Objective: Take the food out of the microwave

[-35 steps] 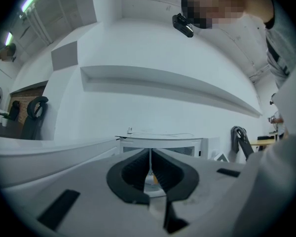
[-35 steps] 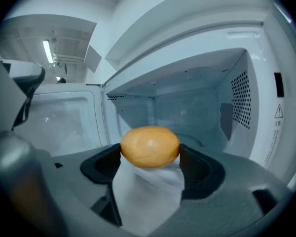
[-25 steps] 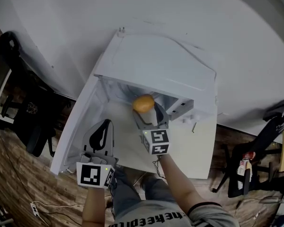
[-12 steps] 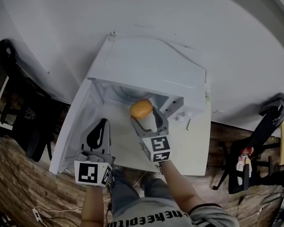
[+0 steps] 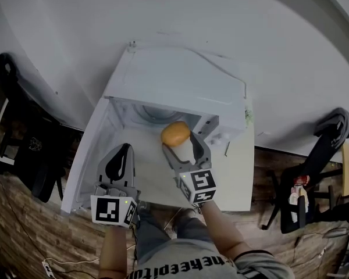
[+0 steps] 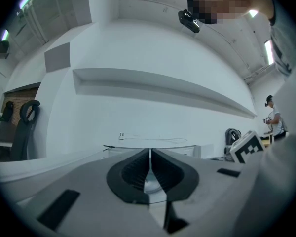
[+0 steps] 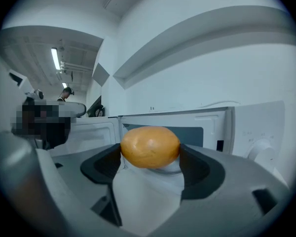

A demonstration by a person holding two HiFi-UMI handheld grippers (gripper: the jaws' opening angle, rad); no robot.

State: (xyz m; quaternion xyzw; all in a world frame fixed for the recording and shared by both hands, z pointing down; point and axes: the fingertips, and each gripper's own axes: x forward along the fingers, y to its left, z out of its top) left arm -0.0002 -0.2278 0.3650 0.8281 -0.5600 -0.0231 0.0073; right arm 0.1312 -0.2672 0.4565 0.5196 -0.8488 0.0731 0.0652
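One round orange food (image 5: 175, 133) is clamped in the wide-spread right tongs (image 5: 181, 144), seemingly clear of the microwave (image 5: 174, 80) ahead; left tongs (image 5: 126, 151) closed, empty. Setting down remains.

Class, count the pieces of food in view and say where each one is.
1. The orange, rounded food is clamped by the right gripper at the mouth of the open microwave. Its cavity is partly hidden, so more may be inside.

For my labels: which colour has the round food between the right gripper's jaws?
The food is orange-yellow, clearest in the right gripper view.
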